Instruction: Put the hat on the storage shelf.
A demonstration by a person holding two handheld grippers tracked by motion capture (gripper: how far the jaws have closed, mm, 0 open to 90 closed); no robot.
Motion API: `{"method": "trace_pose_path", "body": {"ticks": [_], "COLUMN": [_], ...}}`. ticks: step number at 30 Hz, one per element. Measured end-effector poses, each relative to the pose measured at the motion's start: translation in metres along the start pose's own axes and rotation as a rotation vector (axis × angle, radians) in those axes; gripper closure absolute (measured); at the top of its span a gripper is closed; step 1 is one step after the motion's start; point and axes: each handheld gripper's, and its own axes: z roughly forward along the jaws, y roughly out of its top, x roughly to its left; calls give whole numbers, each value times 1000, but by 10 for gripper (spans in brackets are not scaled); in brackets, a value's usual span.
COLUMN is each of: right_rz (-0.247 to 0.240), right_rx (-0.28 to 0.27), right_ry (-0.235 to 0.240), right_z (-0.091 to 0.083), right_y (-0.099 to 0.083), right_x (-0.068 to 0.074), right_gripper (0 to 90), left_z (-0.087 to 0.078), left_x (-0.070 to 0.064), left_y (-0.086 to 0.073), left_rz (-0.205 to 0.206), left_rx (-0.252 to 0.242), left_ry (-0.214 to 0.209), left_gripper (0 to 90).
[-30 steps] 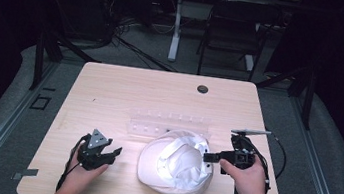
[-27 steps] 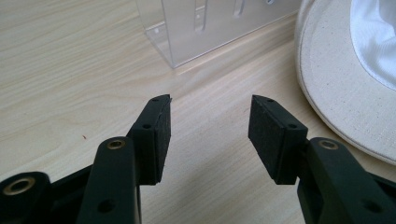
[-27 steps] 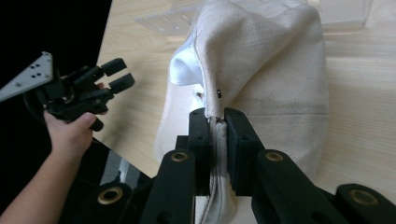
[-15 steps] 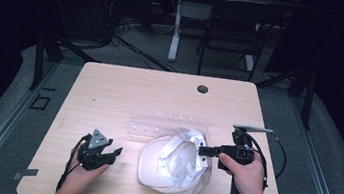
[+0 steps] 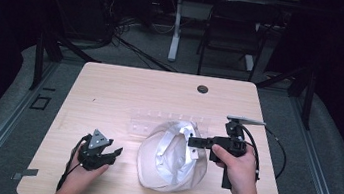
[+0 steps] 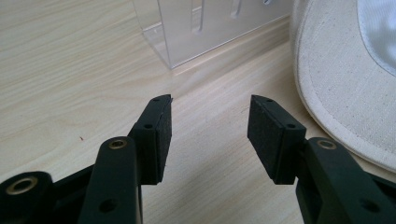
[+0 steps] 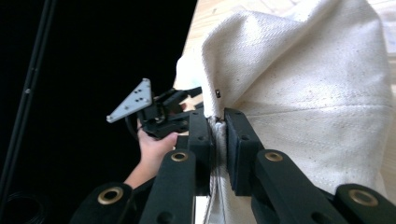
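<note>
We hold the right gripper (image 5: 193, 142) with its jaws pinched tight on a fold of the cream-white canvas hat (image 5: 172, 156), at the hat's rim on the side nearest that hand. The hat sits on the pale wooden worktop (image 5: 110, 89), between the two grippers and near the worktop's front edge. Our left gripper (image 5: 114, 153) rests low on the worktop, its jaws spread wide with nothing between them, just short of the hat's brim.

Ahead of the left jaws the worktop lies bare; open wood also runs past them toward the far edge, where a small dark round grommet (image 5: 203, 89) sits.

The left gripper view gives us what the high view blurs: the stitched brim (image 6: 336, 93) curving just to the right of the jaws, and the corner of a clear plastic slotted rack (image 6: 205, 23) standing ahead of them. The right gripper view shows the cloth (image 7: 299, 93) bunched and lifted beyond the jaws, with the left gripper (image 7: 184, 100) and its grey plate farther off.

The rack lies just behind the hat, touching or nearly so; we cannot tell which.
</note>
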Motion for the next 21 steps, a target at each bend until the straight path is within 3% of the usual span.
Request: {"method": "trace_pose_path", "body": {"ticks": [9,18,21], "right_rz": [-5,22,14], "right_rx": [8,11,1], "right_ry": [70,136,138], "right_z": [8,7,5], "right_y": [9,17,19], "right_x": [13,22,26], "right_gripper": [821,822,822], "left_z": [0,0,0], "left_x": [1,-2,-3], "left_y": [0,0,0], "left_rz": [-2,3,5], "left_rx": [0,0,-2], "left_ry": [-2,-8,-10], "left_gripper": [503,503,503]}}
